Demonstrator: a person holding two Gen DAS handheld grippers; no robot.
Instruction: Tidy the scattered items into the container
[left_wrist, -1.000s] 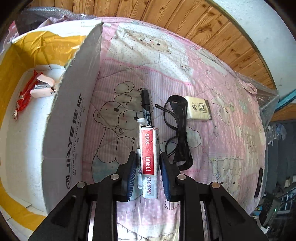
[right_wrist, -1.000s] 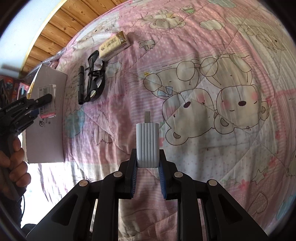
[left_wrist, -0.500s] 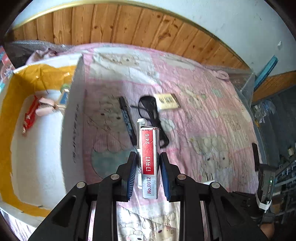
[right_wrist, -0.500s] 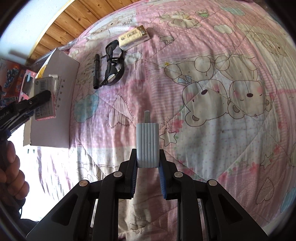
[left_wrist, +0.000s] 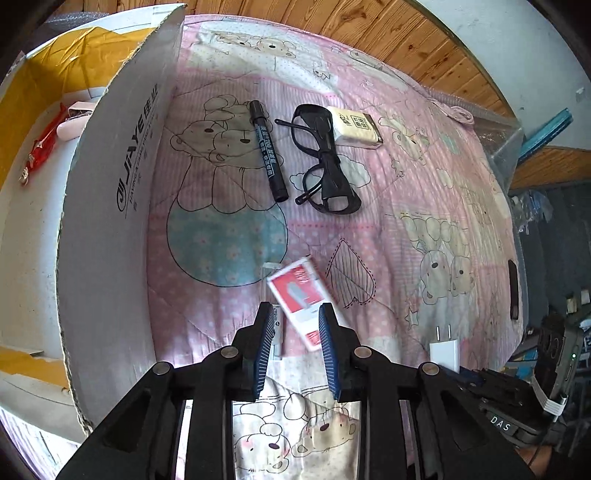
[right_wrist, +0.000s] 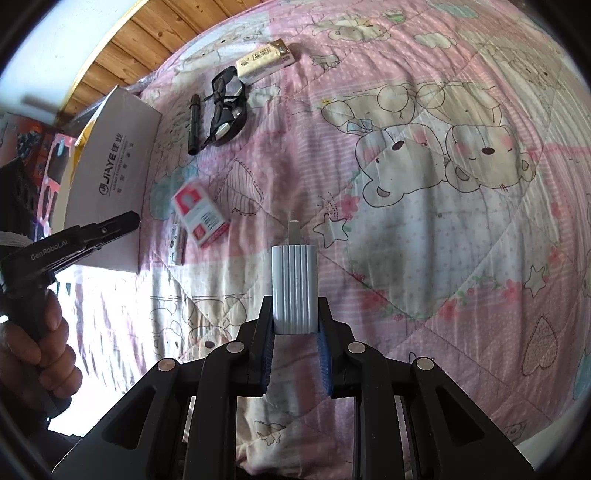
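My left gripper is open. Just beyond its fingertips a red-and-white staple box lies blurred and tilted on the pink quilt, outside the cardboard box. The right wrist view shows the staple box with a small white piece beside it, near the cardboard box. My right gripper is shut on a pale ribbed charger plug, held above the quilt. A black marker, black glasses and a tissue pack lie farther back.
Inside the cardboard box are a red item and a pink stapler. A person's hand grips the left gripper's handle at the left. A wooden headboard borders the far side. The bed's edge drops off at the right.
My left gripper has opened and let go of the staple box, which has dropped onto the quilt beside the cardboard box. The right gripper still holds the charger and has barely moved.
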